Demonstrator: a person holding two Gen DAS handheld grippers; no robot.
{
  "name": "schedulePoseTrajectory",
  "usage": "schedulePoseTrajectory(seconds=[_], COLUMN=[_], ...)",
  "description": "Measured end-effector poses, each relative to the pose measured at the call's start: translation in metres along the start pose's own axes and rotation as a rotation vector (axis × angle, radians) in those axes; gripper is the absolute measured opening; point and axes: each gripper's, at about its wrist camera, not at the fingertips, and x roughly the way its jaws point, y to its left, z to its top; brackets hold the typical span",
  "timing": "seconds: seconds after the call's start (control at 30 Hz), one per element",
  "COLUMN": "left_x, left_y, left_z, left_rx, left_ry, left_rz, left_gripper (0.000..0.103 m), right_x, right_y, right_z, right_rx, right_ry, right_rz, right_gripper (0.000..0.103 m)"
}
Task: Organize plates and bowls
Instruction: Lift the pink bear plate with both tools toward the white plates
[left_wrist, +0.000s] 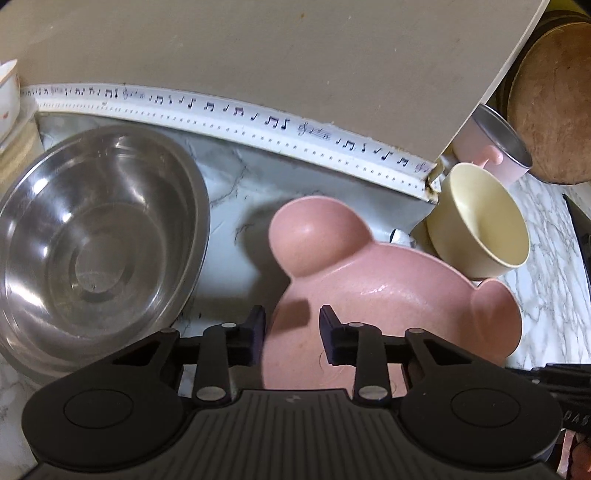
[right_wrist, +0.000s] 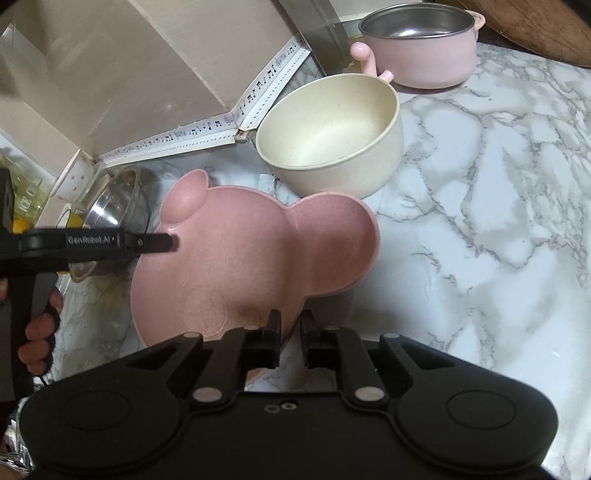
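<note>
Centrally on the white, grey-veined marble counter (right_wrist: 498, 192) lay a pink, matte plastic plate shaped like a mouse head with two round ears (right_wrist: 236, 258), its ears pointing toward the beige backsplash panel (left_wrist: 258, 55) edged with a white strip printed with music notes (left_wrist: 236, 118). Both tools had come to its rim from opposite sides. The right gripper (right_wrist: 290, 332) was at the plate's near edge, its black fingers (right_wrist: 271, 338) drawn almost together on the rim, apparently pinching it, though the contact itself was hard to see. The left gripper (left_wrist: 291, 328) straddled the plate's other edge with the rim between its fingers, jaws only partly spread and no firm press visible. Beside the plate toward the left edge of the counter sat a large, round stainless-steel bowl (left_wrist: 96, 236). Behind the plate's ears stood a cream, matte round bowl (right_wrist: 332, 136), and farther back a pink pot with a steel interior (right_wrist: 421, 48).
</note>
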Motion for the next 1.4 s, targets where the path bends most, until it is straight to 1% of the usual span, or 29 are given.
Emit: schedulePoseTrajectory(seconds=[0.07,0.2,0.27,0.43,0.53,0.63,0.77,0.87,1.03,1.13,1.27,1.4], left_x=[0.002,0.004,0.004,0.000,-0.003,-0.009,-0.021,-0.034,-0.060,-0.076,-0.101,-0.125], left_y=[0.001,0.002,0.002,0.005,0.003,0.004,0.007,0.012,0.011,0.008,0.007,0.013], left_z=[-0.002,-0.004,-0.005,-0.011,-0.016,-0.020,-0.029,-0.039,-0.057,-0.069,-0.087,-0.110], left_rx=[-0.004,-0.012,-0.014,-0.030,-0.031,-0.046,-0.067,-0.095,-0.128,-0.144,-0.157,-0.197], left_ry=[0.002,-0.004,-0.008,-0.016,-0.022,-0.033,-0.036,-0.050,-0.077,-0.080,-0.106,-0.136], left_rz=[0.001,0.007,0.017,0.007,0.014,0.005,-0.010,-0.018,-0.026,-0.011,0.006,0.025], left_gripper=[0.030,0.027,0.020,0.018,0.017,0.014,0.014,0.013,0.013,0.013,0.013,0.013], right_x=[-0.001,-0.001,0.001,0.004,0.004,0.001,-0.005,-0.009,-0.021,-0.029,-0.041,-0.052], right_y=[-0.002,-0.004,-0.003,0.001,0.004,0.006,0.007,0.009,0.011,0.017,0.027,0.042], right_z=[0.002,0.002,0.000,-0.001,-0.001,-0.002,-0.003,-0.006,-0.009,-0.012,-0.016,-0.021], right_rx=[0.012,0.026,0.030,0.019,0.006,-0.008,-0.025,-0.048,-0.074,-0.101,-0.144,-0.195], right_ry=[-0.011,0.002,0.006,0.012,0.005,-0.006,-0.007,-0.011,-0.008,-0.010,-0.010,-0.009], right_rz=[-0.006,-0.003,-0.004,-0.017,-0.033,-0.046,-0.039,-0.038,-0.018,-0.004,0.013,0.039], right_gripper=[0.013,0.013,0.013,0.013,0.012,0.012,0.012,0.012,0.011,0.011,0.011,0.011])
